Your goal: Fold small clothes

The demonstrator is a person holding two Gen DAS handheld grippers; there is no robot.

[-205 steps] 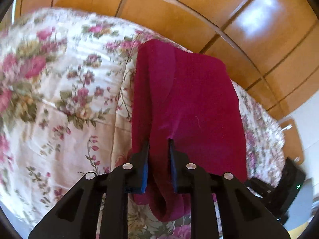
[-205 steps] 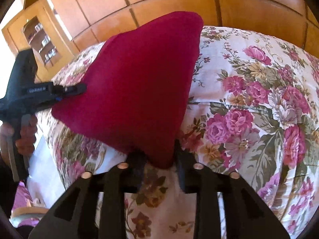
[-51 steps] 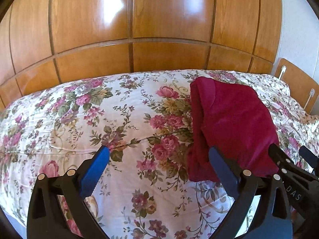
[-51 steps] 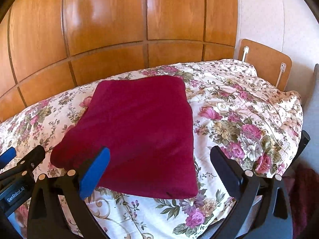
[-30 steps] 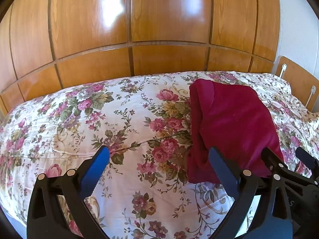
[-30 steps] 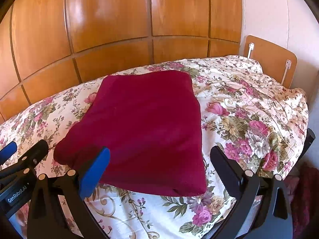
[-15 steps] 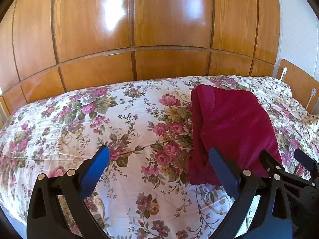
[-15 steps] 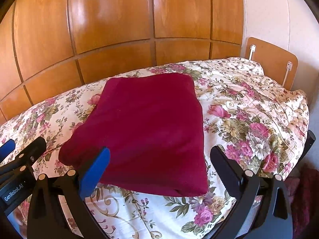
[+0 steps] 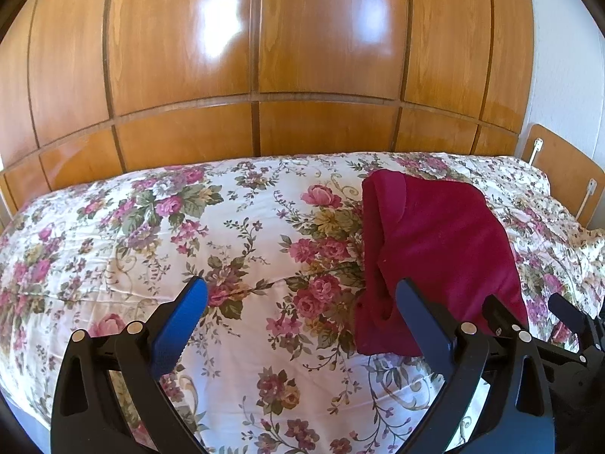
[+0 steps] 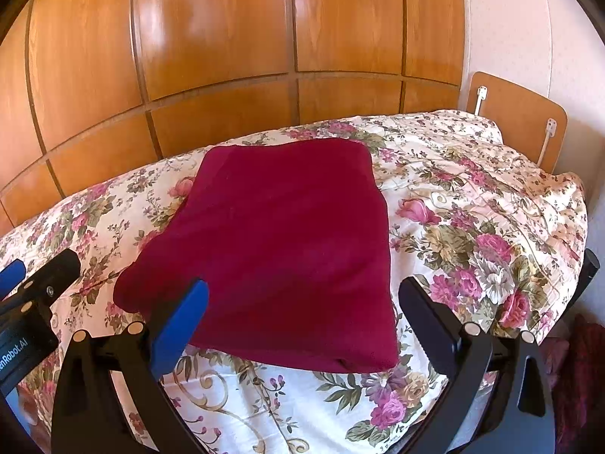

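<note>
Nearest, the left gripper (image 9: pixel 300 316) and right gripper (image 10: pixel 302 317) both gape wide, holding nothing. Beyond, at 12 o'clock from the right one, the red garment (image 10: pixel 280 242) lies folded on the bedspread (image 10: pixel 472 227); this fold looks finished.

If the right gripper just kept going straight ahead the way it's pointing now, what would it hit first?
Most likely the folded red garment. The right gripper is open, and the cloth lies on the floral bedspread directly ahead, filling the space between its fingers. Depth is hard to judge, but nothing else stands in between.
</note>
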